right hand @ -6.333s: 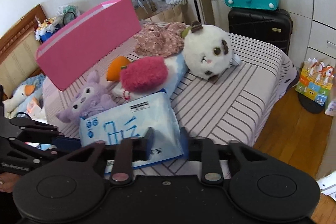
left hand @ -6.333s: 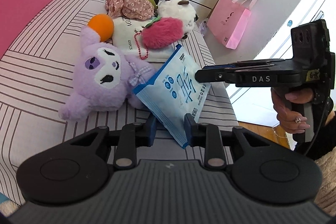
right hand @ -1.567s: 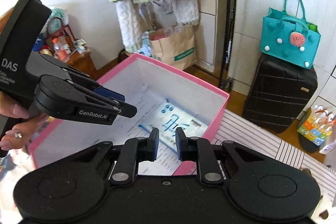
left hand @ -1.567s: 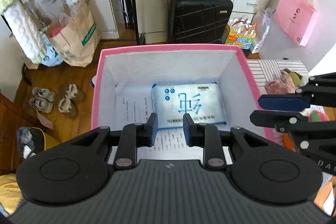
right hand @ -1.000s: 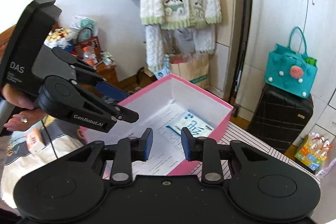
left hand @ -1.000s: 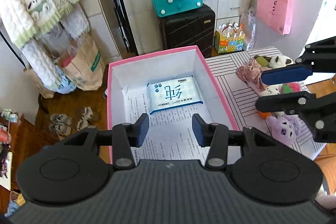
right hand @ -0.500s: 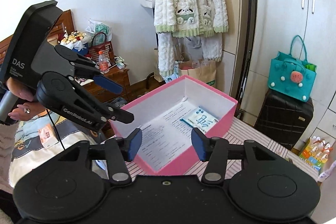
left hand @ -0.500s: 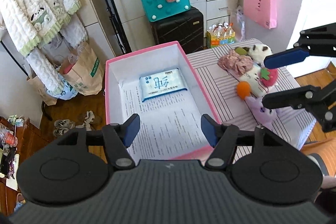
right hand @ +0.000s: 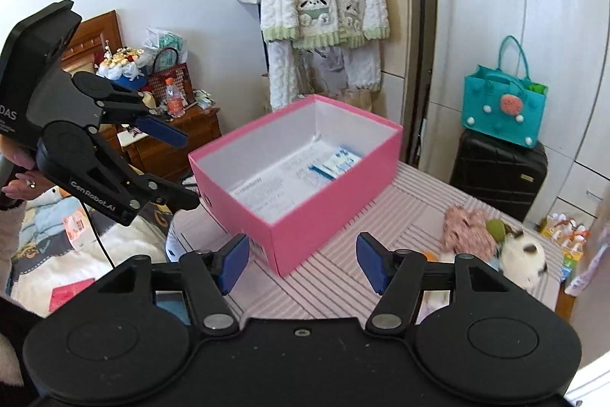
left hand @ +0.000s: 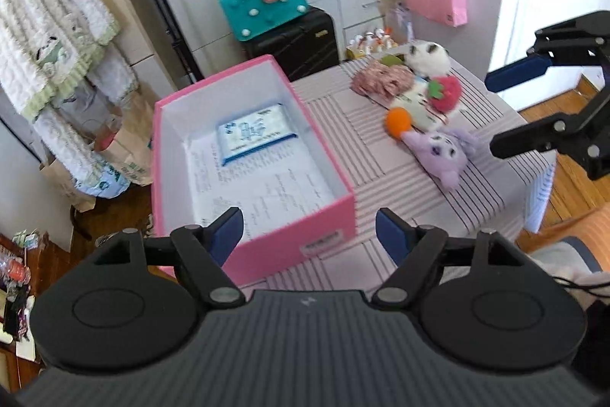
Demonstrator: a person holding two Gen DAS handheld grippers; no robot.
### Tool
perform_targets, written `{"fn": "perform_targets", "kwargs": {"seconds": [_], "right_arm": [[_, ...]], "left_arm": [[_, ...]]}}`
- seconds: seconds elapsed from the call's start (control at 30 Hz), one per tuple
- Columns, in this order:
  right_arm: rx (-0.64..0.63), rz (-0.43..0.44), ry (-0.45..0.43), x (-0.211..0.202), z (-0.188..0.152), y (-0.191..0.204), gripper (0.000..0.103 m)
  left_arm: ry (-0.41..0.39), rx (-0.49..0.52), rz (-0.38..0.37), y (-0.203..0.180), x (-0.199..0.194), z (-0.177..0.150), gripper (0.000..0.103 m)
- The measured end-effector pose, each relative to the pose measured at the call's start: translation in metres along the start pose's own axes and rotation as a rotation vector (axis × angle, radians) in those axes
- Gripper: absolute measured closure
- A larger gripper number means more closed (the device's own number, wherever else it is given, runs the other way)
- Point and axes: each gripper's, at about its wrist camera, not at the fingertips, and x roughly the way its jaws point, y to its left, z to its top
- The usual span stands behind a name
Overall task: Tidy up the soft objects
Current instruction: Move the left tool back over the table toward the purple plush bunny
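Left wrist view shows the blue-and-white soft pack [left hand: 253, 133] lying flat at the far end of the pink box [left hand: 328, 216], on printed paper that lines the floor; it looks placed against the back wall so that room stays free in front for the rest. From the box, at about two o'clock on the striped bed [left hand: 400, 193], the other soft things wait in a loose cluster: a purple plush [left hand: 442, 151], an orange ball [left hand: 398, 123] touching it, a red strawberry plush [left hand: 444, 94], a floral cloth [left hand: 381, 81] and a white plush [left hand: 427, 54] farthest off. The left gripper [left hand: 309, 229] hangs above the box's near wall, its jaws wide and just opening further, nothing between them; the right gripper [right hand: 301, 256] (seen at three o'clock in the left view) is likewise spread, jaws just widening, empty. Both seem readied for the next pick, probably the purple plush, which lies nearest.
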Motion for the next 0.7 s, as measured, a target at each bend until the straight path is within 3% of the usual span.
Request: {"fn": "perform_targets", "kwargs": {"seconds": [0.23, 0.7], "right_arm": [[0.048, -0.013, 0.024, -0.002, -0.038, -0.01, 0.032], [0.133, -0.079, 0.005, 0.025, -0.107, -0.05, 0.027]], "left_arm": [[0.011, 0.032, -0.059, -0.031, 0.011, -0.019, 0.021], [-0.033, -0.047, -0.186, -0.066, 0.051, -0.037, 0.014]]}}
